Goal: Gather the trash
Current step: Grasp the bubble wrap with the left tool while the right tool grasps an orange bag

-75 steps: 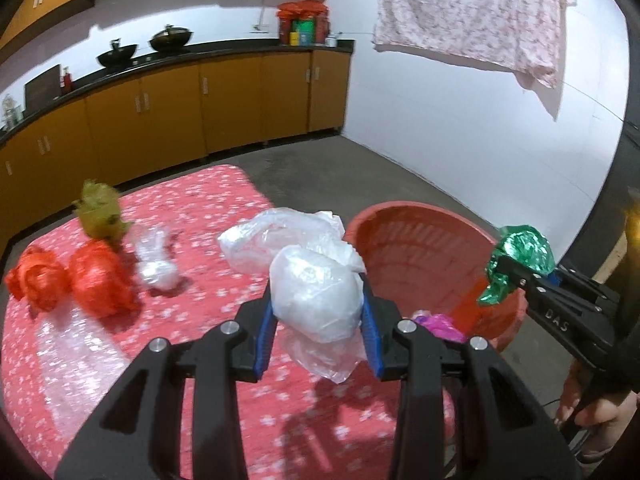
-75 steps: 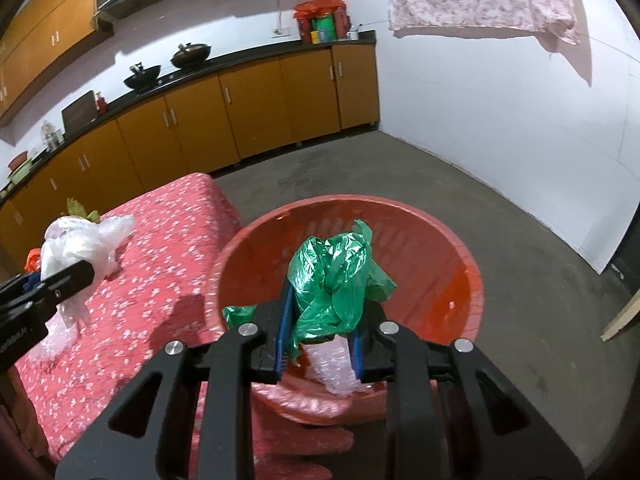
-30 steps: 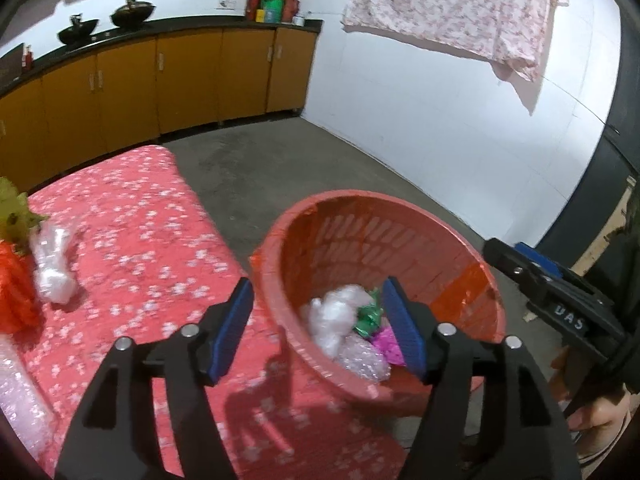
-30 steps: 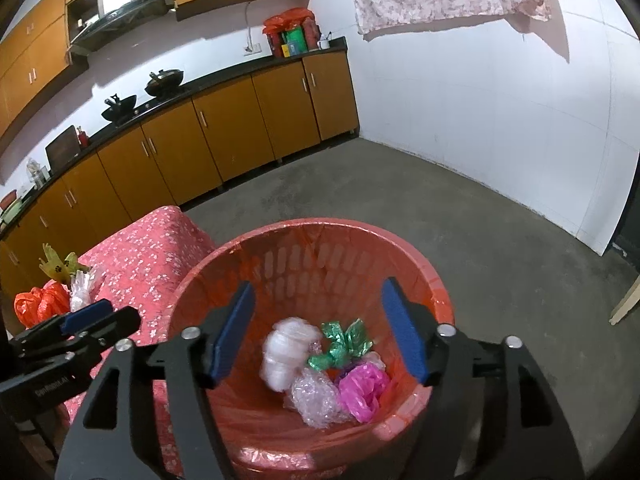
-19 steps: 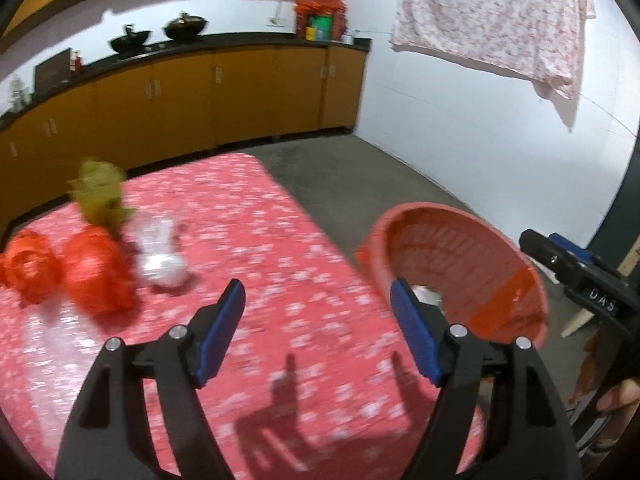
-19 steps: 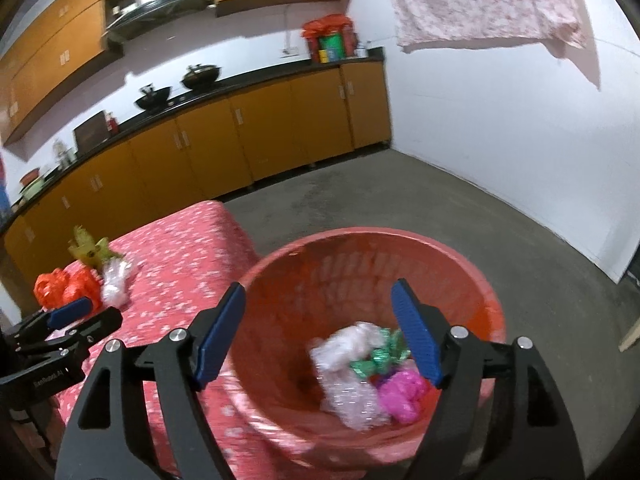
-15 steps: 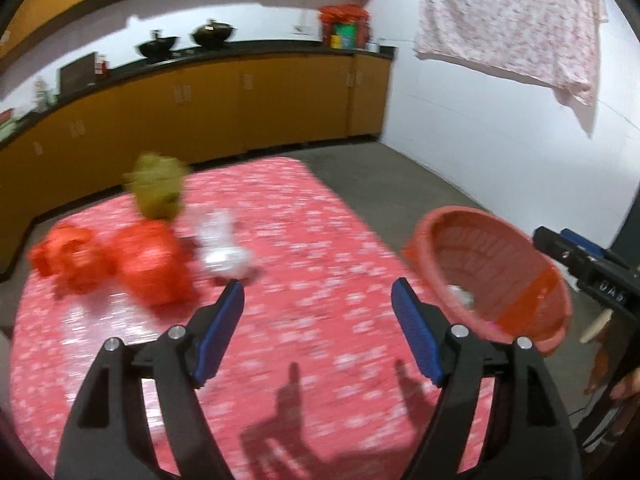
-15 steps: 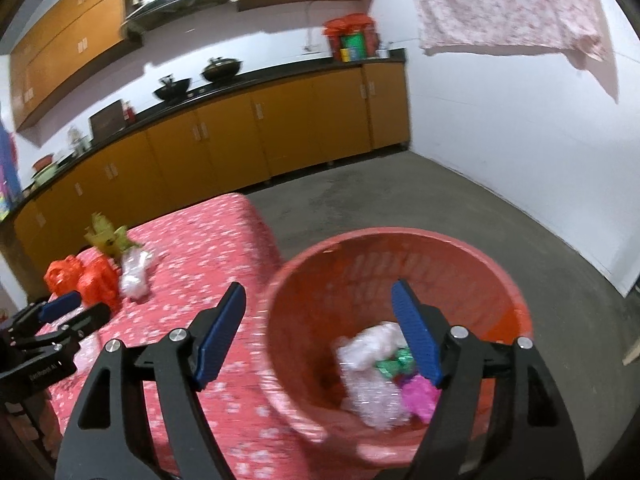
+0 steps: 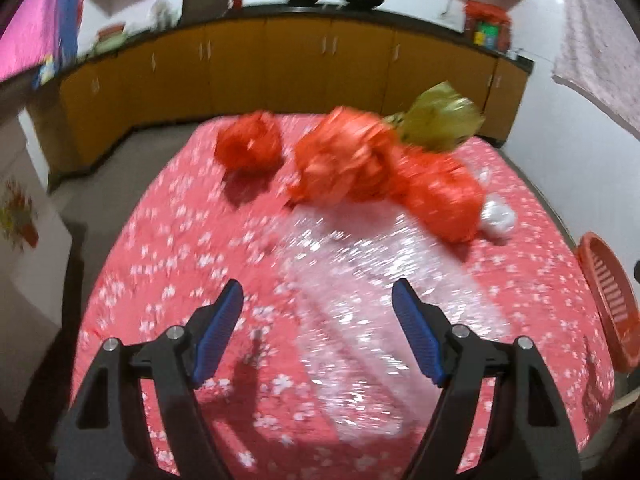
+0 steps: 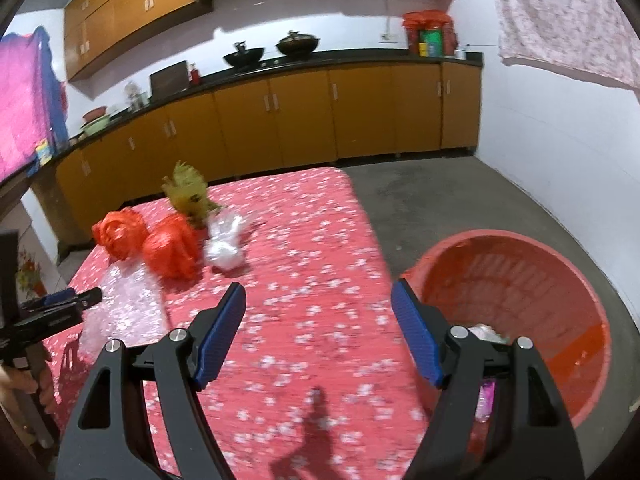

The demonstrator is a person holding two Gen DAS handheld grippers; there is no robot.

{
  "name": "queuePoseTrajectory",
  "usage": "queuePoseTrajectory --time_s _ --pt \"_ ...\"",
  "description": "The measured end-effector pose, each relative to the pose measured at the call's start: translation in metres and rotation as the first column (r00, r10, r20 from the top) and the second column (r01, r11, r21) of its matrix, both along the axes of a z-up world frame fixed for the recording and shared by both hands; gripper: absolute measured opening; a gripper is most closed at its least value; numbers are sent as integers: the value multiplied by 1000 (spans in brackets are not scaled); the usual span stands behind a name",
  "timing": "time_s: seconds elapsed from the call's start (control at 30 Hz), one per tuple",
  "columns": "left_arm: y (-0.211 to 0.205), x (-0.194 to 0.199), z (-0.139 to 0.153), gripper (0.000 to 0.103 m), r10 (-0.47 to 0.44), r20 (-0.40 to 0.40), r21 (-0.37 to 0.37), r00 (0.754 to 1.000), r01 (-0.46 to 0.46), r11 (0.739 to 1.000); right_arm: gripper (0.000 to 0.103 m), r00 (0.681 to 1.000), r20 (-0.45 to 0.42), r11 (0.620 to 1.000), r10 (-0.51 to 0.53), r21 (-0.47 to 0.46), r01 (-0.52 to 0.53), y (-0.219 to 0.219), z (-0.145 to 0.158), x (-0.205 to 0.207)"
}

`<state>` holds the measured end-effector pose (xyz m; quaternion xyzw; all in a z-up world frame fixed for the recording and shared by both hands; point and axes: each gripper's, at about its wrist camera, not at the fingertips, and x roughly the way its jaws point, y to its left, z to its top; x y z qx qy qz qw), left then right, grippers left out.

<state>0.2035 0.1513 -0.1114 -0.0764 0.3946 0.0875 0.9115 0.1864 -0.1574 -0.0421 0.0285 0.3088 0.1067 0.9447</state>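
Both tools point(image 9: 318, 330) swung tableward; basket contents point(image 10: 486, 332) right-view only

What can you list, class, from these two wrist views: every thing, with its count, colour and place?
Crumpled plastic bags: two, orange-red, far left of the table.
Crumpled wrapper: one, olive-green, behind the orange-red bags.
Knotted plastic bag: one, white, right of the orange-red bags.
Bubble wrap sheet: one, clear, flat on the cloth near the left gripper.
Flowered tablecloth: one, red and white, covering the table.
Round plastic basket: one, red, on the floor right of the table, trash inside.
Kitchen cabinets: a row, brown, along the back wall.
Woks: two, black, on the counter.
Hanging cloth: one, pink-patterned, on the right wall.
Left gripper: black with blue pads, jaws open, empty.
Right gripper: same, jaws open, empty.
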Motion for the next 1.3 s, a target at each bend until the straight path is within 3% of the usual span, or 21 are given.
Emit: queuePoseTrajectory --time_s 0.3,0.37,0.47,0.53,0.8,1.0,1.3 --pt "7 18 -26 58 -32 -67 -51 997 29 998 75 998 -10 998 60 -35 -61 35 -3 9" --pt "4 19 -25 36 -64 -61 -63 996 61 996 75 997 -15 997 70 -39 -70 41 -5 12" --pt "-3 19 -25 18 -104 -55 -51 993 102 994 75 996 -24 995 86 -45 -87 50 -8 15" --pt "-4 18 -24 13 -114 -47 -47 992 112 993 75 995 -27 994 96 -51 -97 56 -10 16" --pt "23 -6 -18 9 -119 -17 -39 993 119 992 74 991 -41 990 130 -57 -133 76 -12 22" --pt "42 -22 -7 9 -93 3 -7 996 93 996 67 982 -73 984 173 -37 -176 100 -16 32" --pt "48 -21 -11 8 -111 -6 -8 994 111 994 67 968 -104 974 226 -4 -228 145 -22 59"
